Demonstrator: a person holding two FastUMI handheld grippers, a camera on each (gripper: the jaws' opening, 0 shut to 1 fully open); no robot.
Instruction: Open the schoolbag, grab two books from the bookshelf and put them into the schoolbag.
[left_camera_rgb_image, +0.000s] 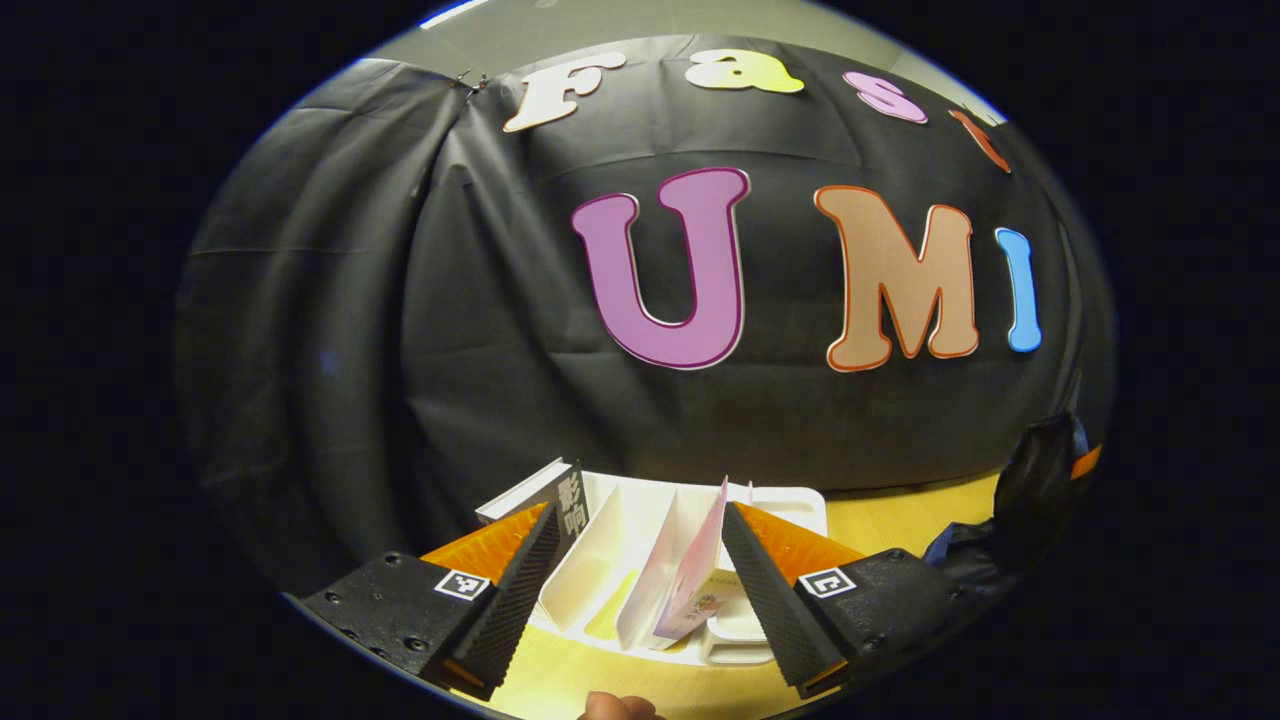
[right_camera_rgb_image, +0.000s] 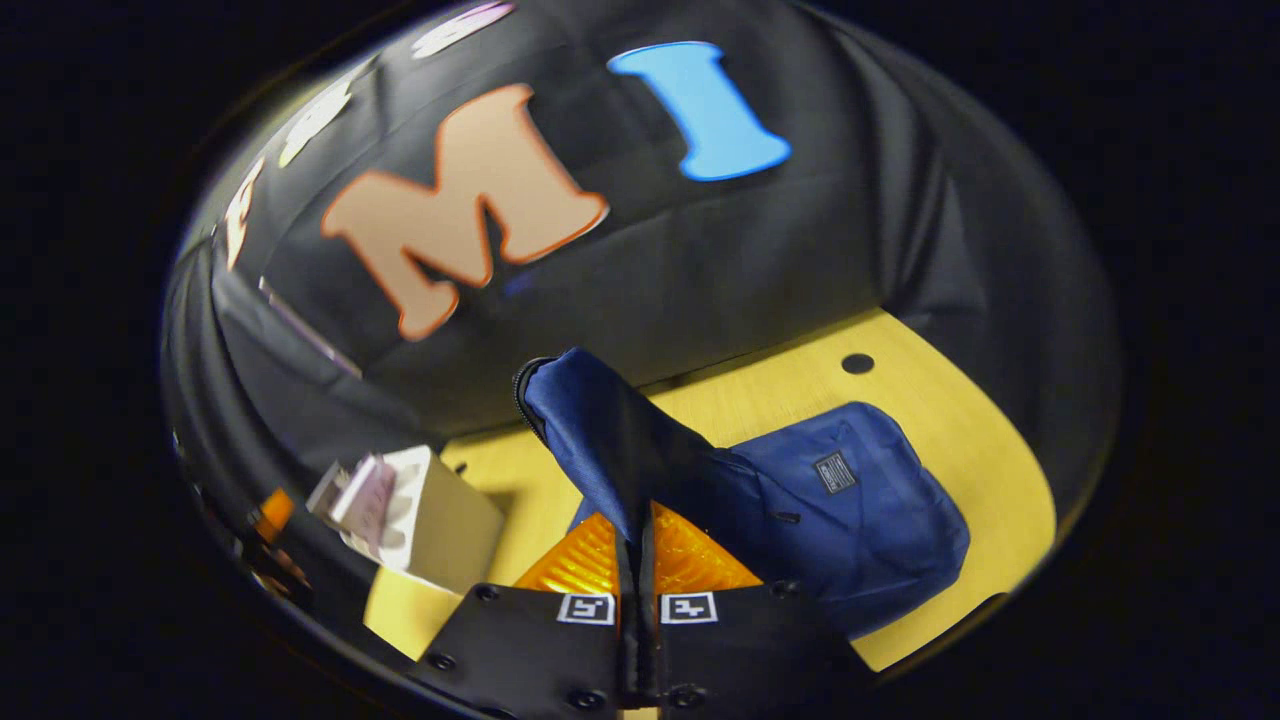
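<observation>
— Navy cloth first: the schoolbag slumps on the yellow tabletop just ahead of the right gripper, its body off to the right of the jaws. Those jaws are pressed together on a fold of the bag's fabric, a flap lifted up above the tips with a zipper edge at its top.

— So is it open?

— I'd judge the opening is under way, not finished; the flap is pulled up, but I can't tell how far the mouth gapes.

— And the books?

— None in the bag that I can see. The white bookshelf sits directly ahead of the left gripper, whose jaws are spread wide and hold nothing. Between them stands a thin pink book, leaning, close by the right-hand finger, though whether it touches I cannot tell. A dark book stands by the left-hand finger, at the shelf's end.

— What's left, then?

— Both books to fetch and drop in, by my reckoning. The pink one looks slim and floppy; the bag is soft and shapeless, with a small patch on its front.
</observation>
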